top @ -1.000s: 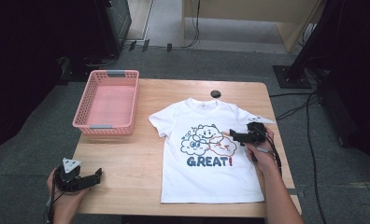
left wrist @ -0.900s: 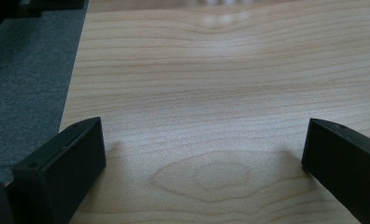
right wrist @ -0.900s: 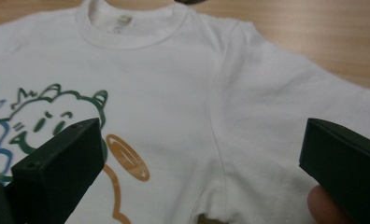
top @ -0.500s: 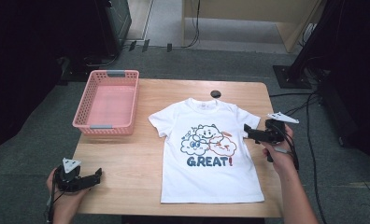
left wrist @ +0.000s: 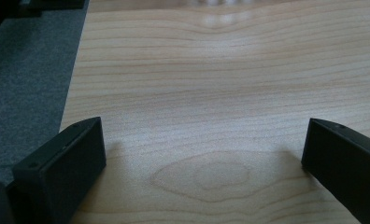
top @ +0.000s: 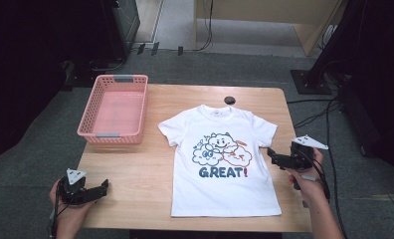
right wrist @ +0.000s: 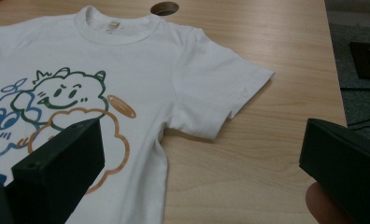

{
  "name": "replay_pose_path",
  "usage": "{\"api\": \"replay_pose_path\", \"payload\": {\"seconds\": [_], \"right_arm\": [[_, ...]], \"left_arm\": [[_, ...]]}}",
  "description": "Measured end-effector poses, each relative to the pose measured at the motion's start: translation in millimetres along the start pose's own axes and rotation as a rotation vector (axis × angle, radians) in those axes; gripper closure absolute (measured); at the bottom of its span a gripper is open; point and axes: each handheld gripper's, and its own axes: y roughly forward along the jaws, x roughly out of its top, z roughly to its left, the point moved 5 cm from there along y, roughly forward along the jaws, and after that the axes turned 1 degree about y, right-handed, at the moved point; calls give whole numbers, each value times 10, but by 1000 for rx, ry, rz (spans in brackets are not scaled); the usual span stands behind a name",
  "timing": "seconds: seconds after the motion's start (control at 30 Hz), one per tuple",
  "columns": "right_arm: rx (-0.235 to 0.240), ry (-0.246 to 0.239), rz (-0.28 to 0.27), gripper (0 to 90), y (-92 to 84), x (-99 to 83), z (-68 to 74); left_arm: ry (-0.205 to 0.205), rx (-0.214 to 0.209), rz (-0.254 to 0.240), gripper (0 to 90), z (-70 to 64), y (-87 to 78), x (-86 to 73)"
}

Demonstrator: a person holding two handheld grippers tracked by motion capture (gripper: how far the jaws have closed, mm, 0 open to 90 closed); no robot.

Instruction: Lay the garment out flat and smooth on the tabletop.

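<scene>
A white T-shirt (top: 220, 159) with cartoon clouds and the word GREAT! lies flat, face up, on the wooden table (top: 135, 174), collar toward the far edge. My right gripper (top: 273, 155) hovers open at the table's right edge, just off the shirt's right side below the sleeve. In the right gripper view the shirt (right wrist: 127, 79) spreads ahead, its sleeve (right wrist: 220, 88) between the wide-apart jaws. My left gripper (top: 101, 187) rests open at the table's front left corner, over bare wood (left wrist: 206, 107), nothing between its jaws.
A pink plastic basket (top: 116, 107) with nothing in it stands at the table's back left. A round cable hole (top: 229, 100) sits beyond the collar. Dark furniture, stand bases and cables ring the table on grey carpet.
My right gripper has drawn back from over the shirt's printed front to the right, past the shirt's side to the table edge. The left gripper has stayed put.
</scene>
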Motion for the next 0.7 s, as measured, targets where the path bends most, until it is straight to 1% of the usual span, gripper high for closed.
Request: {"api": "replay_pose_path", "payload": {"seconds": [0.27, 0.43, 0.47, 0.7], "right_arm": [[-2, -5, -8, 0, -140, -147, 16], [0, -9, 2, 0, -191, -247, 35], [2, -3, 1, 0, -204, -262, 39], [-2, -13, 7, 0, -288, -365, 47]], "left_arm": [[2, 0, 2, 0, 1, -1, 0], [1, -2, 0, 0, 0, -1, 0], [1, -2, 0, 0, 0, -1, 0], [2, -3, 1, 0, 1, -2, 0]]}}
